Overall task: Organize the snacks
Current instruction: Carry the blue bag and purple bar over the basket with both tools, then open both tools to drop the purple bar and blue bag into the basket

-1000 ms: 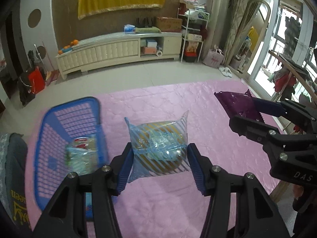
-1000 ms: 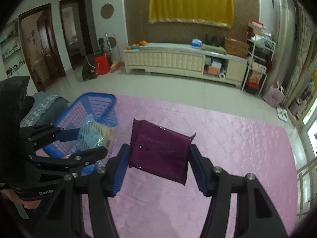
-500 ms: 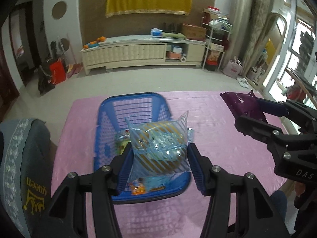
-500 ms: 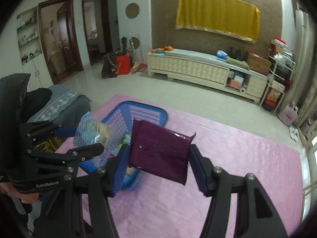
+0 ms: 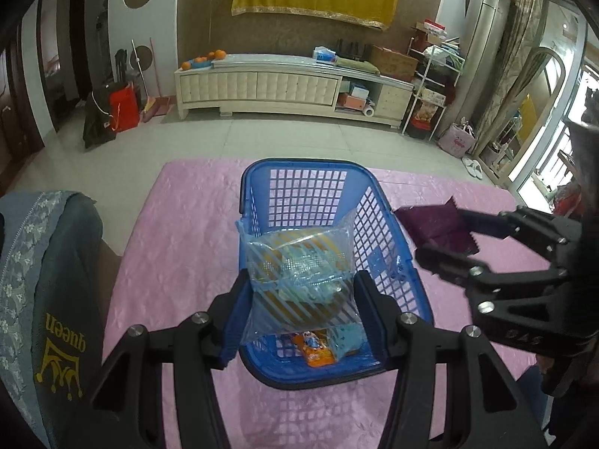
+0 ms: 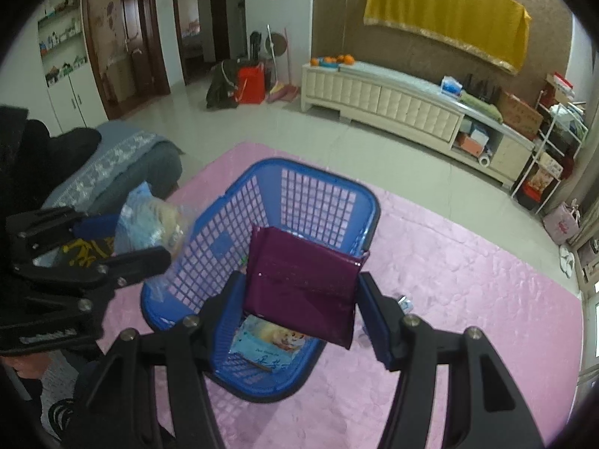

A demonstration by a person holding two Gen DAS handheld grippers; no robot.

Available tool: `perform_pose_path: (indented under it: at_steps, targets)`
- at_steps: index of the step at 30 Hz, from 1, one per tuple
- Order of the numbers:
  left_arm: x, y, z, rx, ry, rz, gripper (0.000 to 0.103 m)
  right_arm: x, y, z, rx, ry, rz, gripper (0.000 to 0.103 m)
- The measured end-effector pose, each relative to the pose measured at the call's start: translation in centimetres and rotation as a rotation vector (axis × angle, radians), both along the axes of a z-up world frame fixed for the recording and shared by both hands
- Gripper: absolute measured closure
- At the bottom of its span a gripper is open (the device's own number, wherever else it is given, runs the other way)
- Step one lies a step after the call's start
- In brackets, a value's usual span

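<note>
A blue plastic basket [image 5: 310,179] [image 6: 318,176] stands on the pink tablecloth [image 5: 179,254], with several snack packs lying in its bottom. My left gripper [image 5: 299,299] is shut on a clear blue-striped snack bag [image 5: 299,273], which hangs over the basket's near half. In the right wrist view the same bag [image 6: 149,220] shows at the left. My right gripper [image 6: 301,299] is shut on a dark purple snack pack [image 6: 299,280], held above the basket's right side. From the left wrist view that purple pack [image 5: 438,230] sits just right of the basket rim.
A grey cushioned chair back [image 5: 48,299] stands at the table's left edge. A small wrapped item [image 6: 406,305] lies on the cloth right of the basket. Beyond the table are tiled floor and a cream TV cabinet [image 5: 292,86]. The pink cloth stretches to the right.
Both grippers have swung left with their packs, from over bare cloth to over the basket. The basket now sits centred in both views. Grips are unchanged.
</note>
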State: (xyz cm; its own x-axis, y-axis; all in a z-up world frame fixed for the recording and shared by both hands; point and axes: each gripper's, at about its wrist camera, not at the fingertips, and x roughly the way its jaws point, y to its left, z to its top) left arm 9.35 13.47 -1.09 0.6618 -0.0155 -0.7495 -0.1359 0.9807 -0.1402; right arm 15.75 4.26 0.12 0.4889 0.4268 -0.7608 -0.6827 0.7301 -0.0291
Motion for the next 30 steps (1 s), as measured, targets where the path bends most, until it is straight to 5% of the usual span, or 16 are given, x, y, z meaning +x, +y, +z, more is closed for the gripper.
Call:
perform_pose_path:
  at_steps: [12,20,30]
  targets:
    - [0.5,1.4,-2.0,-0.054,0.02,-0.002,0.051,1.7,2.7,-2.6,-0.117,0.015,-0.035,0.038]
    - [-0.6,1.8,-1.2,-0.05,0.011,-0.015,0.051,1.8,2.7,-2.6,-0.144,0.017,-0.08,0.01]
    - [-1.5,1.4,-1.3,-0.054,0.011,-0.043,0.051,-0.1,1.1,-1.4,-0.089,0.029,-0.111,0.007]
